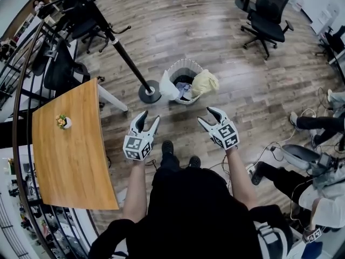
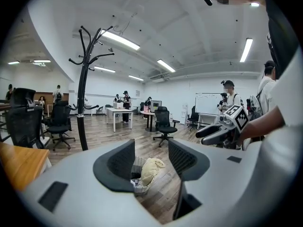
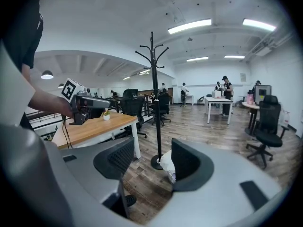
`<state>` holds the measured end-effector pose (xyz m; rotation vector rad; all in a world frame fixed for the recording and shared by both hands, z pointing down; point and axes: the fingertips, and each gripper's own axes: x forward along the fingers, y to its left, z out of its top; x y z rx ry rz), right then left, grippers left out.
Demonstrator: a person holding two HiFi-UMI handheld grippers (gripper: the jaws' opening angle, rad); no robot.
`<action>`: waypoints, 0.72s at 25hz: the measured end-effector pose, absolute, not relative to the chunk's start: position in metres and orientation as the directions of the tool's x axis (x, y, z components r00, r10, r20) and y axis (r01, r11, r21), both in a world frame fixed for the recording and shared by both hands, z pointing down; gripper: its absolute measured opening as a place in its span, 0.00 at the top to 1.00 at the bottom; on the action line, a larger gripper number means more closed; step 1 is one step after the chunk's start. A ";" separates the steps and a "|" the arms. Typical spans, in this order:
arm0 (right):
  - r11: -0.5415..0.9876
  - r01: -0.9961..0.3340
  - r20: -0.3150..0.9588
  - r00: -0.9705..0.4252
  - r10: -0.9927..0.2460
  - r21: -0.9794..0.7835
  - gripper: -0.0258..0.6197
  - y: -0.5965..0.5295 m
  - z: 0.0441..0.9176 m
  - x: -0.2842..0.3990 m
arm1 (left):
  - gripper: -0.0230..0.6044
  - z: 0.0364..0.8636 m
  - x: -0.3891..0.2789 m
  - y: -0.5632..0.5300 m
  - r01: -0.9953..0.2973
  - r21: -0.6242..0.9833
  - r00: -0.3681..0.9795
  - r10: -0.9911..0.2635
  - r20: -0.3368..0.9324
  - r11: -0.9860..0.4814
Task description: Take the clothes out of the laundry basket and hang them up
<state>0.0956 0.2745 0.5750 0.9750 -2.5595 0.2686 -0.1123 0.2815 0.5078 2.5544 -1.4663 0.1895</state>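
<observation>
The left gripper (image 1: pixel 149 117) and the right gripper (image 1: pixel 206 115) were both held with jaws wide apart and nothing between them. They were well short of the laundry basket (image 1: pixel 185 63), which stood on the floor at twelve o'clock from them. A yellow garment (image 1: pixel 205 82) was draped over its rim at three o'clock and a white one (image 1: pixel 168 88) at nine. Darker pieces, possibly blue, lay inside. The basket could be tipped if a draped garment were dragged sideways, and the coat stand (image 1: pixel 122 52), just beside it at nine o'clock, could be knocked.
</observation>
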 end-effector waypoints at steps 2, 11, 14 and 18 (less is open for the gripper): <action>0.735 -0.677 0.424 -0.679 -0.600 -0.044 0.56 0.271 0.577 0.095 | 0.61 0.510 -0.114 0.278 -0.861 0.107 0.508 -0.836 0.206 -0.497; 0.715 -0.697 0.440 -0.659 -0.610 -0.054 0.56 0.250 0.580 0.072 | 0.61 0.517 -0.139 0.254 -0.847 0.133 0.531 -0.820 0.212 -0.515; 0.708 -0.704 0.447 -0.652 -0.612 -0.058 0.56 0.243 0.581 0.062 | 0.61 0.517 -0.151 0.244 -0.845 0.137 0.535 -0.817 0.215 -0.517; 0.691 -0.720 0.452 -0.638 -0.624 -0.062 0.55 0.229 0.584 0.047 | 0.59 0.520 -0.169 0.225 -0.840 0.138 0.543 -0.810 0.221 -0.525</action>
